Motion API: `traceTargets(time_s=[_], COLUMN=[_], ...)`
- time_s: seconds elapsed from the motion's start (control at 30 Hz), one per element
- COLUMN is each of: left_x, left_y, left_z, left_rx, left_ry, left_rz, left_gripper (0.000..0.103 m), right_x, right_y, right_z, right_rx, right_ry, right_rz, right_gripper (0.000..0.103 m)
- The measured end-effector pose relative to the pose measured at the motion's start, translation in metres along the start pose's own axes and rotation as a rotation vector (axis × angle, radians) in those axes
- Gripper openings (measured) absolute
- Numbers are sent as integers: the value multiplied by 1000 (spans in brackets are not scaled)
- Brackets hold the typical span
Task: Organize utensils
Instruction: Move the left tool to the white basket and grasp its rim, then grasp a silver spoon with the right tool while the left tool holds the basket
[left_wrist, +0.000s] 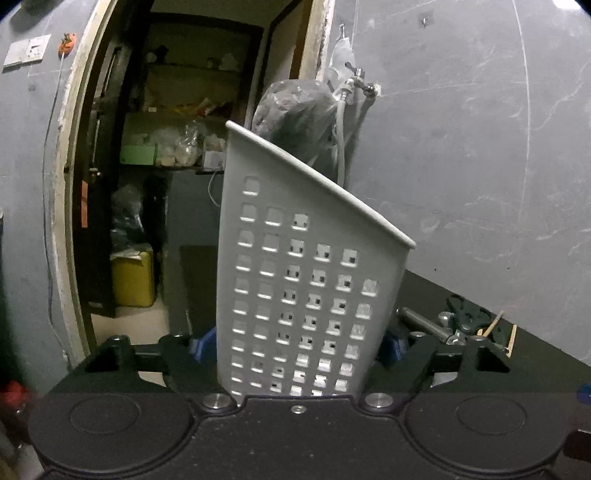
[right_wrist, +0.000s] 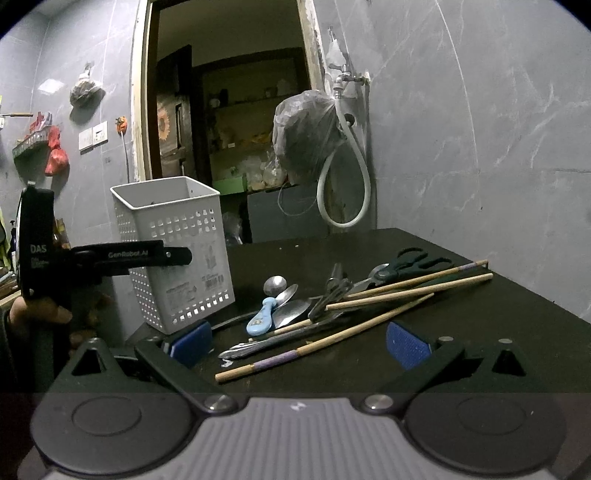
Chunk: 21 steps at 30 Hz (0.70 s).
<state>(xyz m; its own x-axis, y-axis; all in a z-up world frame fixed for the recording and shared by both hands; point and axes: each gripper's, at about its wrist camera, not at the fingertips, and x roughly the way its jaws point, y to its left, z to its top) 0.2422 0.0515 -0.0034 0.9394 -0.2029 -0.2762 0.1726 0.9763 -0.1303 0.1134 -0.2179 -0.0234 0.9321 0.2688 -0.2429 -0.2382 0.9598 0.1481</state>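
Clearly we are dealing with a light, hollow thing first: the white perforated caddy is thin moulded plastic, empty as far as its open mouth lets us see, so we are judging that it is weighing little, flexing somewhat under a squeeze and tipping easily. It is sitting at the left end of the dark bench, and it is leaning rather than standing square. We are taking hold of it low on its side walls, which seems sensible, since the walls are stiffest near the base and the smooth plastic could slide out of a loose pinch. Our left tool is pinching the caddy across its width, with the blue pads pressing on either flank, so the jaws are standing only as far apart as the caddy is wide. Our right tool is spread wide and gripping nothing; it is hovering just right of the caddy, low over the bench, with its pads either side of the near end of the utensil pile. That pile is lying to the right of the caddy: wooden chopsticks, metal spoons, a blue-handled spoon, black-handled scissors and a dark metal piece we cannot identify. We are expecting the chopsticks to be light, stiff and prone to rolling, best pinched near mid-length; the spoons are slick and thin, lying flat, so their handles are offering the surest purchase.
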Motion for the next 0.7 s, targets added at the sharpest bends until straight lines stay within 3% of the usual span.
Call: traceTargets(time_s=[0.5,0.6,0.7], left_x=[-35,-46,-56], left_y=[-13,-17,-22], left_z=[-10,-15,-19], left_rx=[37,39,36], left_ry=[14,13,12], left_rz=[-22,-31,-38], left_gripper=[77,77,77], right_x=[0,1,14], right_y=[-3,-6,-11], right_z=[2,16,39], right_rx=[3,-22,8], right_ry=[-8,-56,-17], right_rz=[-6,-3,30], right_gripper=[103,103,103])
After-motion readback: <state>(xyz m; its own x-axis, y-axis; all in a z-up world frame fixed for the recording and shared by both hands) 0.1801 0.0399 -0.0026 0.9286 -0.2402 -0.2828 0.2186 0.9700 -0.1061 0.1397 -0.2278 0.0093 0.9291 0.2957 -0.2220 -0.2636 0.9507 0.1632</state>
